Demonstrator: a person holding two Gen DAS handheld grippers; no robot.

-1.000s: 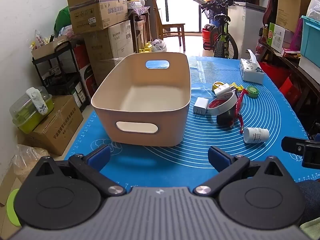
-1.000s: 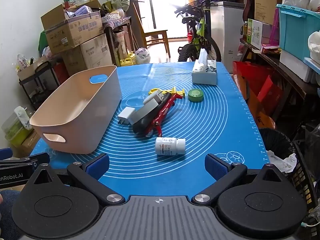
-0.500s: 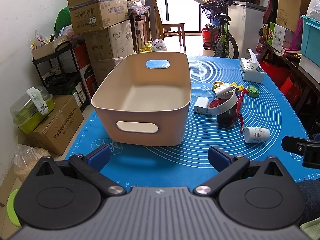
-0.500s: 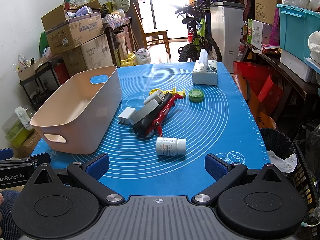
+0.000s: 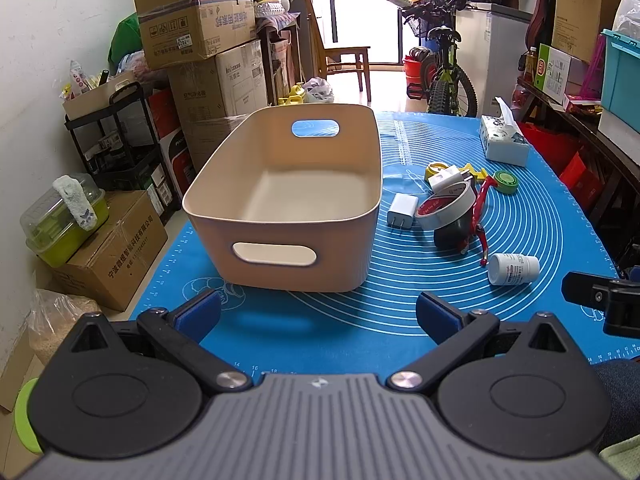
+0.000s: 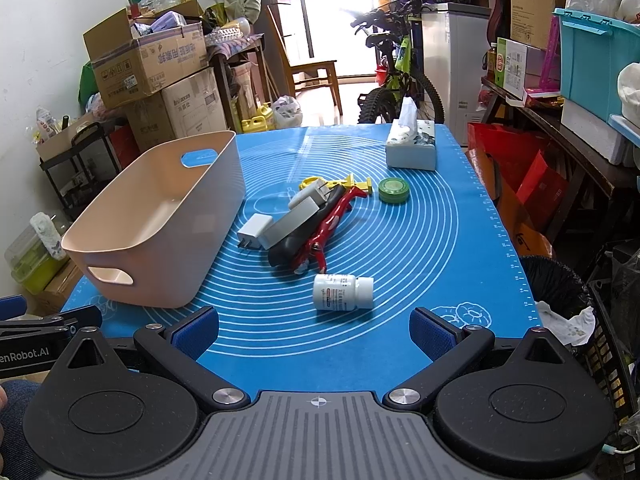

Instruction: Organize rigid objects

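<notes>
An empty beige bin stands on the blue mat, left of a heap of small items: a white charger, a tape roll, red-handled pliers, a green tape disc and a white pill bottle lying on its side. My left gripper is open and empty in front of the bin. My right gripper is open and empty just in front of the pill bottle.
A tissue box stands at the mat's far right. Cardboard boxes and a shelf line the left wall. A bicycle stands beyond the table. Crates and a bin sit to the right.
The right gripper has edged slightly forward toward the pill bottle. The left gripper has hardly moved. Both stay open.
</notes>
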